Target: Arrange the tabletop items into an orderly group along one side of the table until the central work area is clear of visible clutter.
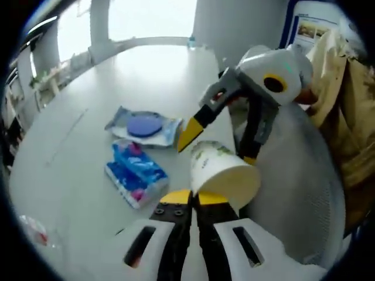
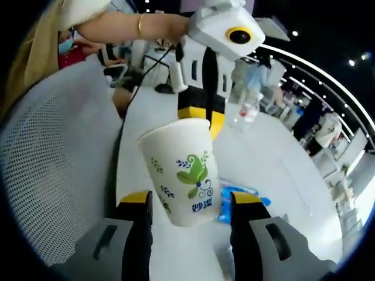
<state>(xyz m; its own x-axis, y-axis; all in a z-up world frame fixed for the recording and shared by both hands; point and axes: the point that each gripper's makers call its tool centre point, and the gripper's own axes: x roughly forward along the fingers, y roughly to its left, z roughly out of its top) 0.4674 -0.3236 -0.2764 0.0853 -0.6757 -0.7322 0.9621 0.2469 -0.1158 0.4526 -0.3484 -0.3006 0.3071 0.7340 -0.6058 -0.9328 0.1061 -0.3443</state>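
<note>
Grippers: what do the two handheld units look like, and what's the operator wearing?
Both grippers, left and right, have white plastic bodies, black jaw arms with yellow tips, and slotted white housings. The person's wrist bears a gold bangle; the sleeve is tan.

In the right gripper view, the white paper cup with a green leaf print (image 2: 181,172) hides most of the blue tissue packet (image 2: 249,196) behind it, and the small clear plastic bottle (image 2: 245,114) farther back is too blurred to read. In the left gripper view, a crumpled clear wrapper with red marks (image 1: 35,231) sits smeared at the edge, its shape unclear. There the cup's base is hidden behind the yellow-tipped jaws below.
</note>
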